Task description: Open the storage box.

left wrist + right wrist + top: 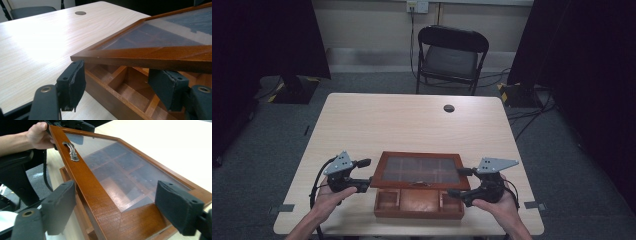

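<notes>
Wooden box [419, 204] lid [420, 169] tilted up, long axis running L-R.

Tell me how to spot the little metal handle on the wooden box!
Find the pale wooden table, then the brown wooden box at its near edge. Its glass lid is lifted partway. The handle sits midway along the lid's front wooden edge: a small curly silver bar, the one shiny metal piece on all that brown wood.
</notes>
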